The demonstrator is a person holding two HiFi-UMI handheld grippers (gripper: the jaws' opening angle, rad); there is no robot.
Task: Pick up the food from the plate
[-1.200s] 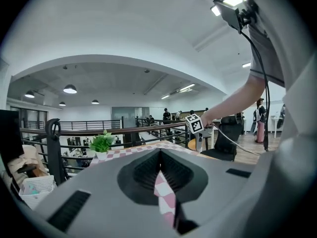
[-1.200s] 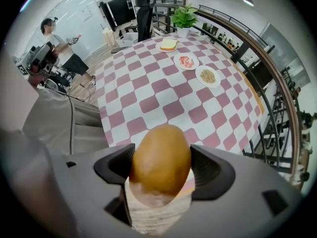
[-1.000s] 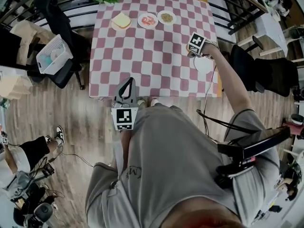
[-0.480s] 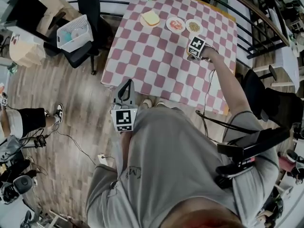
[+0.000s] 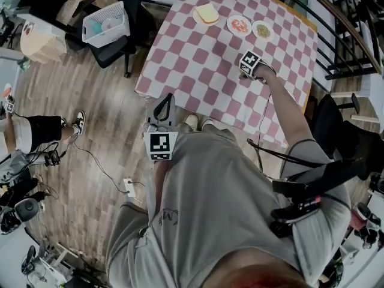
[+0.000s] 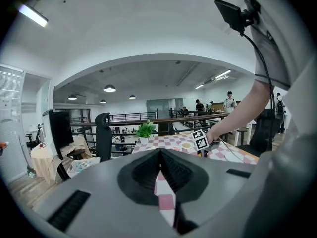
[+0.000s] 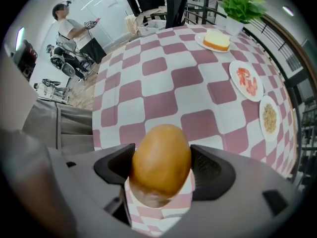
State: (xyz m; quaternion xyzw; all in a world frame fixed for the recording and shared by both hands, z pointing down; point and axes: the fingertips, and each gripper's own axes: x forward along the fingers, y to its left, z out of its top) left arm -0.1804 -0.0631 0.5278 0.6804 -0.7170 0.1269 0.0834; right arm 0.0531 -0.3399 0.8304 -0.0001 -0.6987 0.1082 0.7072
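Note:
My right gripper [image 7: 162, 168] points straight down over the pink-checked table [image 5: 198, 65] and is shut on a golden-brown bun [image 7: 161, 160], one jaw on each side of it. In the head view only its marker cube [image 5: 250, 63] shows. At the far end of the table stand three plates: one with a bread slice [image 7: 216, 40], one with red slices [image 7: 246, 80], one with grains [image 7: 270, 118]. My left gripper [image 5: 162, 108] hangs off the table's near edge, close to my body, jaws shut and empty.
A potted plant [image 7: 241, 5] stands at the table's far end. An office chair carrying a white basket [image 5: 107, 23] is to the table's left, and a dark chair [image 5: 336, 131] to its right. A railing runs behind. A person [image 5: 30, 137] sits at the left, with cables on the floor.
My right gripper has carried the bun from the table's right edge in over the cloth and lower. The left gripper has shifted a little. The head view has swung.

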